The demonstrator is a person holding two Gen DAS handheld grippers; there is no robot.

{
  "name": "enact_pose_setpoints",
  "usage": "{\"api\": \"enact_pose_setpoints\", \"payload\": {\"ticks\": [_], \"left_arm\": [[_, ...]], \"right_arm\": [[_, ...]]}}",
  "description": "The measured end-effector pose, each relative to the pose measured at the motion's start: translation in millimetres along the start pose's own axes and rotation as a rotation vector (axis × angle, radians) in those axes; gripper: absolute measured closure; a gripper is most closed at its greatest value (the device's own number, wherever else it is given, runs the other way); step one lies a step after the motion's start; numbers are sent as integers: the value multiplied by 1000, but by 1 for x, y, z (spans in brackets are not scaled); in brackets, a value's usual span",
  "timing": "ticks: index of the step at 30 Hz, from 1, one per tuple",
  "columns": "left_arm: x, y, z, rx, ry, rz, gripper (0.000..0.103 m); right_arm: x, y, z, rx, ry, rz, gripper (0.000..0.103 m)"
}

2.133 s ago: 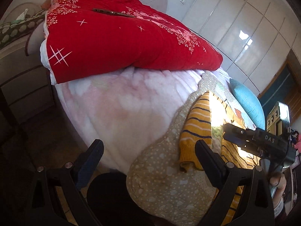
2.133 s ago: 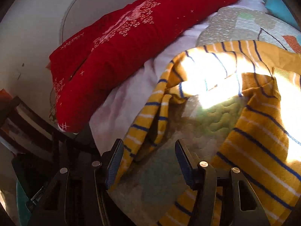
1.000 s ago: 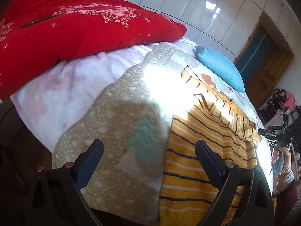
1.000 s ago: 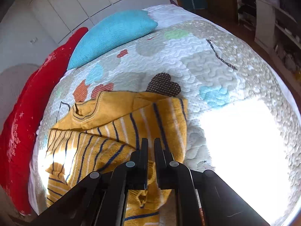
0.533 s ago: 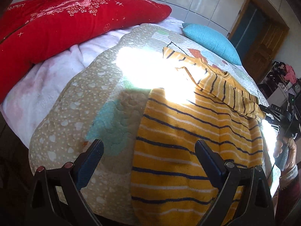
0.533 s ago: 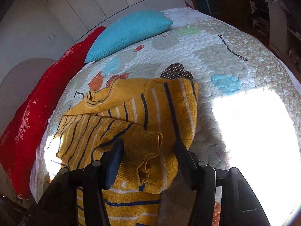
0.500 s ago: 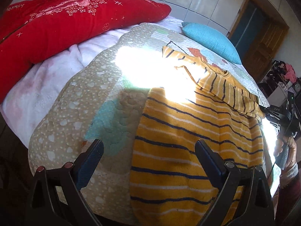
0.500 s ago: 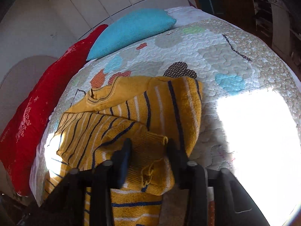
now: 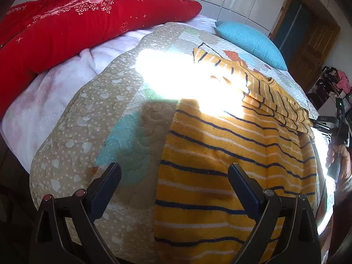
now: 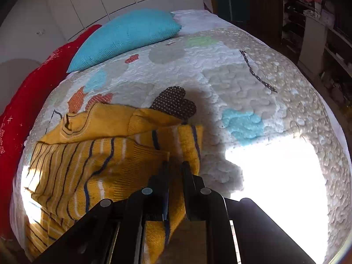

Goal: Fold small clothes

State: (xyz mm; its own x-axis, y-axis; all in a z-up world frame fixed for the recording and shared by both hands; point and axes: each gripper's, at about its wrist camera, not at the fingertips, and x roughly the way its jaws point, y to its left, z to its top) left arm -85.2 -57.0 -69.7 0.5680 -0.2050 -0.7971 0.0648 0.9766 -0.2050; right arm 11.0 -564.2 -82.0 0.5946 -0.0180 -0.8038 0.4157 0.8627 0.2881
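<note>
Left wrist view, garment: the yellow striped sweater (image 9: 237,154) lies spread on the quilted bedspread (image 9: 92,132), its hem near the camera, its far part washed out by a sun patch.
Left wrist view, fingers: the left gripper (image 9: 173,180) is spread wide, holding nothing; it hovers at the near edge of the bed, over the sweater's left border.
Left wrist view, surroundings: a red quilt (image 9: 77,22) lies far left; a blue pillow (image 9: 250,44) lies far right.
Right wrist view, garment: a sleeve or side panel is turned over onto the body, the neckline to the far left of the fingers.
Right wrist view, fingers: the right gripper (image 10: 175,167) is pinched nearly closed on a fold of the sweater at its right edge, knit visible between and around the fingers (image 10: 189,176).
Handling, judged: soft, light, limp knit that will sag and stretch, not slip; probably best taken at hem corners, cuffs or shoulder seams, where ribbing gives a firmer bite.
Step, judged: an early side fold, with the left border still to take.
</note>
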Motion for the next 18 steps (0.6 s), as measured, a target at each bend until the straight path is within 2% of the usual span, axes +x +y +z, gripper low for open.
{"api": "enact_pose_setpoints", "payload": {"ticks": [1, 2, 4, 5, 7, 10, 12, 18], "left_arm": [[-1, 4, 1, -3, -8, 7, 6], [-1, 8, 2, -8, -16, 15, 6], [1, 17, 5, -23, -25, 24, 6], [3, 22, 7, -31, -25, 21, 6], [10, 32, 9, -54, -9, -8, 6], [21, 41, 7, -78, 17, -102, 6], [21, 37, 5, -50, 10, -132, 6], [16, 18, -16, -39, 53, -393, 8]], "right_arm": [[-8, -7, -7, 19, -8, 25, 86], [-17, -12, -14, 27, -14, 47, 76], [-39, -21, -34, 23, -21, 89, 63], [-47, -24, -46, 19, -11, 123, 60], [-59, -26, -74, 13, 45, 208, 59], [-61, -26, -123, 8, 136, 318, 59], [-67, -25, -149, 18, 130, 390, 59], [-69, -9, -204, 104, 180, 680, 59]]}}
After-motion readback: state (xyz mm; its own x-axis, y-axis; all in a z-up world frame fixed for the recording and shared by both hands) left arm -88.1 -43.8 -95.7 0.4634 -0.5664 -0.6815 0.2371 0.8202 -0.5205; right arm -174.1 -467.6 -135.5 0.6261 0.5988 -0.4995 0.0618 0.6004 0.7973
